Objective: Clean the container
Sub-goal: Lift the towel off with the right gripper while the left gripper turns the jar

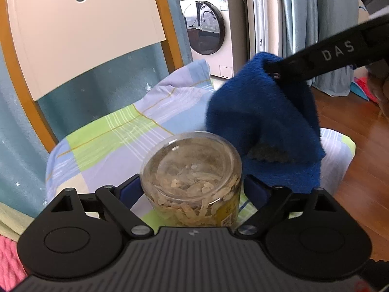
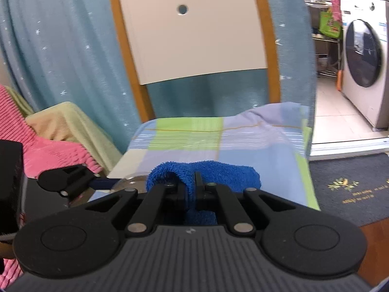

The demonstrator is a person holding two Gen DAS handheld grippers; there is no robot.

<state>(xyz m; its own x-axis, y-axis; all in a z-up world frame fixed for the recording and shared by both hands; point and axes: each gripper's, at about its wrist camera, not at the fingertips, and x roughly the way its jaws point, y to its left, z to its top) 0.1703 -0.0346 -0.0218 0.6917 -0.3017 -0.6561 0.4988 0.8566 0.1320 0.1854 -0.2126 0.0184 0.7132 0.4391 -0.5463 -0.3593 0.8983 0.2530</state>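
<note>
1. Clear plastic container [image 1: 192, 180] of pale flakes sits clamped between the left gripper [image 1: 192, 189] jaws, above the checked cushion [image 1: 109, 131].
2. Right gripper [image 2: 190, 189] jaws pinch the blue towel [image 1: 262, 121] tight, hanging beside the container.

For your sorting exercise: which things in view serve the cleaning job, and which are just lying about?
In use: clear container held by left gripper; blue cloth clamped in right gripper.
Lying about: chair, washing machine, pink blanket, doormat.
</note>
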